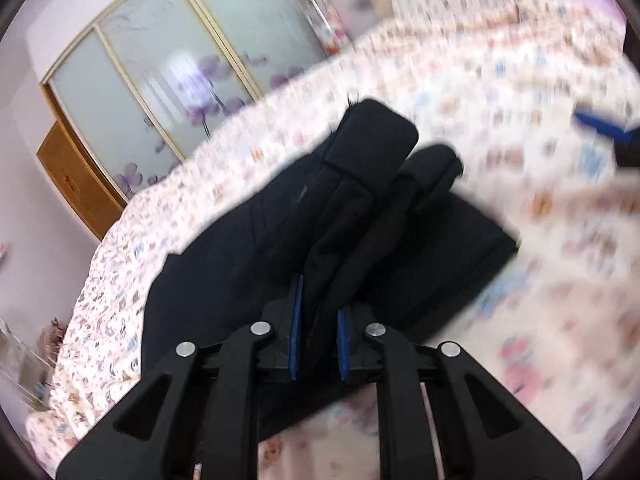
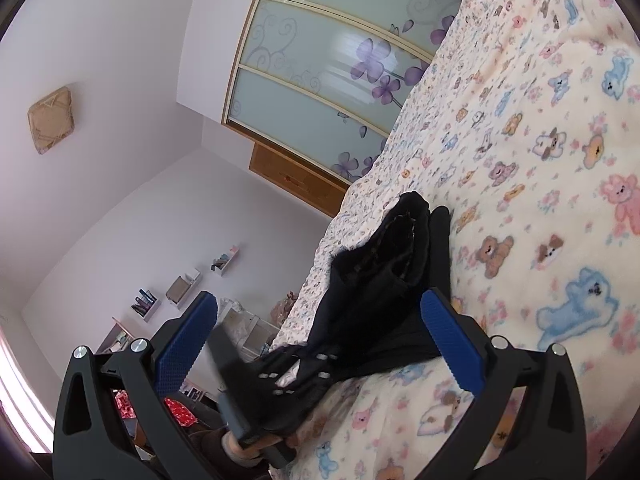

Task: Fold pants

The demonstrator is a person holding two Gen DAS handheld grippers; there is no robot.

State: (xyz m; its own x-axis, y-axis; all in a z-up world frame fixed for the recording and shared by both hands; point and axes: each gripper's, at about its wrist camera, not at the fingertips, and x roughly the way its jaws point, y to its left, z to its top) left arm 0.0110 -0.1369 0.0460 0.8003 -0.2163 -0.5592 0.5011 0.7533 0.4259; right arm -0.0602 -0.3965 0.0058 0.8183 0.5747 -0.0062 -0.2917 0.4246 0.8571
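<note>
Black pants (image 1: 248, 240) lie partly folded on the bed with the teddy-bear blanket (image 1: 520, 320). My left gripper (image 1: 319, 312) is shut on a raised fold of the pants and holds it off the bed; both cuffs (image 1: 376, 136) point away. In the right wrist view the pants (image 2: 380, 280) hang bunched from the left gripper's body (image 2: 280, 384), seen from the side. My right gripper (image 2: 320, 320) is open and empty, its blue pads (image 2: 448, 328) either side of the pants, apart from them. Its blue tip shows blurred at the left view's right edge (image 1: 600, 124).
A wardrobe with frosted floral sliding doors (image 2: 320, 68) stands beyond the bed. A wooden cabinet (image 1: 76, 184) is beside it. Wall shelves (image 2: 180, 292) and clutter lie past the bed's edge (image 2: 320, 248). The blanket spreads wide to the right of the pants.
</note>
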